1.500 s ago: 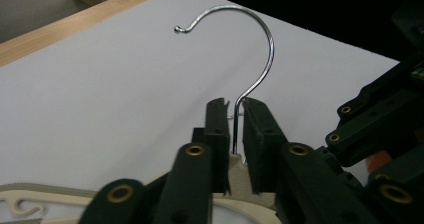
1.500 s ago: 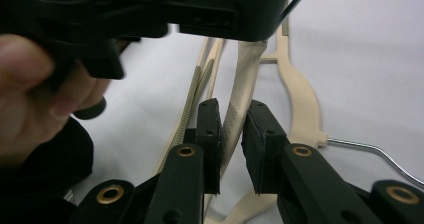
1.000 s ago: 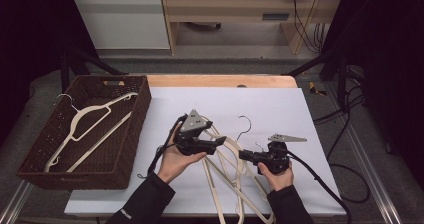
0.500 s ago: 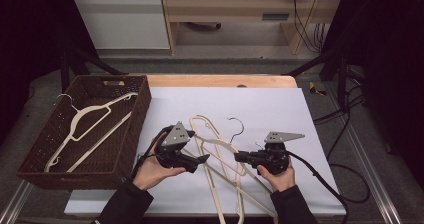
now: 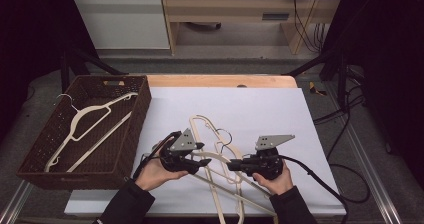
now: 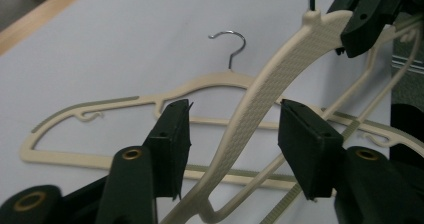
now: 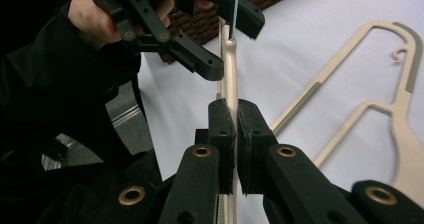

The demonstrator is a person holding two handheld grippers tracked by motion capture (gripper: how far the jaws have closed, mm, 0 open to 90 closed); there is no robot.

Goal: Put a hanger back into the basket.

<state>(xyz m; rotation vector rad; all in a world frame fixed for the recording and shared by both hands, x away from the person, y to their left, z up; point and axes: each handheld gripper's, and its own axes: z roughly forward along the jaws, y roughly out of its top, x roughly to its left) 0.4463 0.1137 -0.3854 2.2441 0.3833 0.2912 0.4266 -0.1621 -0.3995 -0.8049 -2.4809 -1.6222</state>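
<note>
Two grippers at the high view's lower centre: the right gripper [image 5: 234, 165] pinches a cream hanger [image 5: 212, 156], while the left gripper [image 5: 199, 154], jaws just closing, straddles its arm untouched. Upper left, a wicker basket [image 5: 131, 134]. No readable writing.

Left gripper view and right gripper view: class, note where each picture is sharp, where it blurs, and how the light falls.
Left gripper view: the raised hanger is crisp, its texture readable; the left gripper softens toward the bottom edge. Right gripper view: the right gripper is sharp, the sleeve nearly black. High view: the white table is evenly lit, its surroundings dark.
</note>
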